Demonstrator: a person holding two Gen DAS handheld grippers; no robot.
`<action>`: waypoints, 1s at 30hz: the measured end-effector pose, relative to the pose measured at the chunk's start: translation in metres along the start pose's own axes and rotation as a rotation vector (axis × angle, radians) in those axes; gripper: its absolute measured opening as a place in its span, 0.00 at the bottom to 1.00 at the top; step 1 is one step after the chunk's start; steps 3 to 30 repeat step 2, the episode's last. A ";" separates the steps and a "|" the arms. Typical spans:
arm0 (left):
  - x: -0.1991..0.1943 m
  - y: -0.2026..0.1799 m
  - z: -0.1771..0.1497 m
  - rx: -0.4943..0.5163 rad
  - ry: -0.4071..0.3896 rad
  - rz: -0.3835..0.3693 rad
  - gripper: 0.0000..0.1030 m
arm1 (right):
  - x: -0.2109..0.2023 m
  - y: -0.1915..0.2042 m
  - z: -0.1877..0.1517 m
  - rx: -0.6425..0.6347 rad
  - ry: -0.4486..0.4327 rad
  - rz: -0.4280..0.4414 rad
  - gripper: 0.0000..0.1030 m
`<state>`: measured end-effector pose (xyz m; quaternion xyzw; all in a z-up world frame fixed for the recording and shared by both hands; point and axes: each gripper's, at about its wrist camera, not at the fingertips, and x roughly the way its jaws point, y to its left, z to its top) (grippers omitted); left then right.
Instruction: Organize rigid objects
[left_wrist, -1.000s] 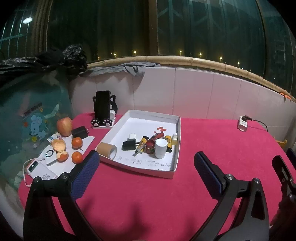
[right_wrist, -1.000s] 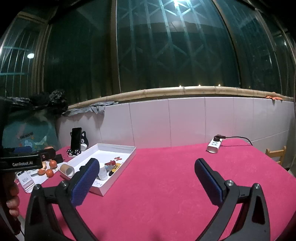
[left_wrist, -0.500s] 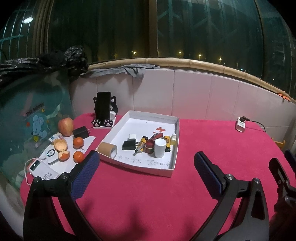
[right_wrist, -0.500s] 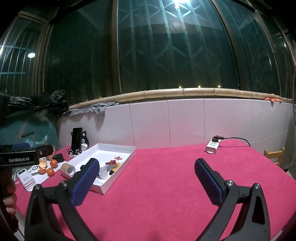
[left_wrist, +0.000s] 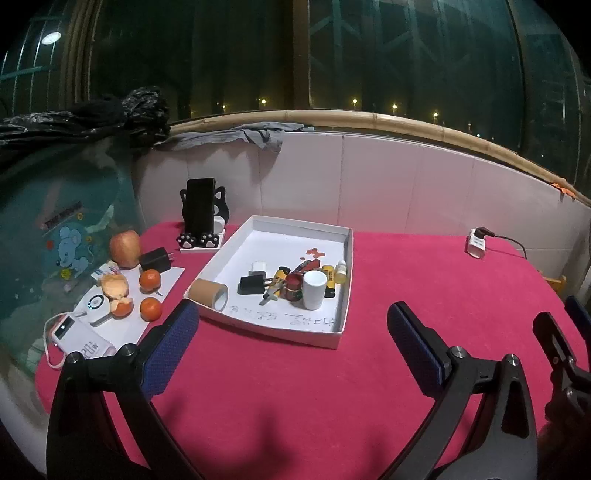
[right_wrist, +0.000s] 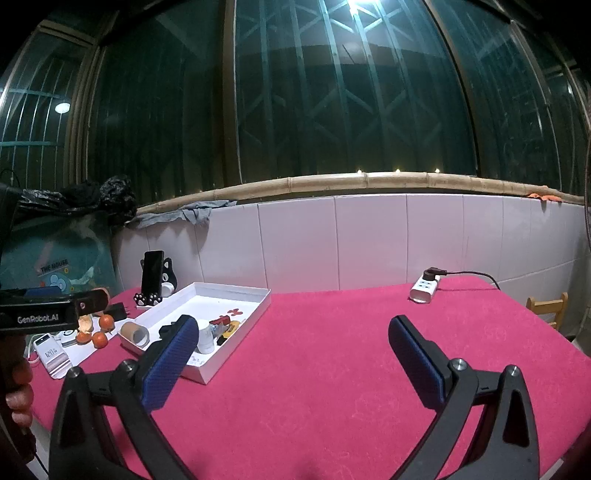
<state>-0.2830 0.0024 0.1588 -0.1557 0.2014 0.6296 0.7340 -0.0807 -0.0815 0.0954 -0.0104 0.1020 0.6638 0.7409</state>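
A white tray (left_wrist: 347, 258) sits on the red table and holds a brown tape roll (left_wrist: 208, 294), a black plug (left_wrist: 252, 284), a white charger (left_wrist: 259, 266), a red jar (left_wrist: 293, 288), a white cup (left_wrist: 314, 294), yellow tubes and a small bottle (left_wrist: 341, 271). My left gripper (left_wrist: 291, 347) is open and empty, hovering in front of the tray's near edge. My right gripper (right_wrist: 291, 350) is open and empty over bare red cloth, right of the tray (right_wrist: 255, 314).
Left of the tray lie an apple (left_wrist: 125, 248), a black adapter (left_wrist: 156, 259), oranges (left_wrist: 149, 279), peel and a white power bank (left_wrist: 79, 338) on paper. A phone on a cat stand (left_wrist: 201, 218) stands behind. A power strip (left_wrist: 477, 244) sits at the far right by the tiled wall.
Both grippers have drawn back and up a little, so the tray looks slightly farther away. Both stay open. Nothing on the table has moved.
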 end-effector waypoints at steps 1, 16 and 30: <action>0.000 0.000 0.000 0.002 0.001 0.000 1.00 | 0.000 0.000 0.000 0.000 0.000 0.000 1.00; 0.001 0.000 0.000 0.003 0.002 -0.001 1.00 | 0.000 0.000 0.000 0.001 0.000 -0.001 1.00; 0.001 0.000 0.000 0.003 0.002 -0.001 1.00 | 0.000 0.000 0.000 0.001 0.000 -0.001 1.00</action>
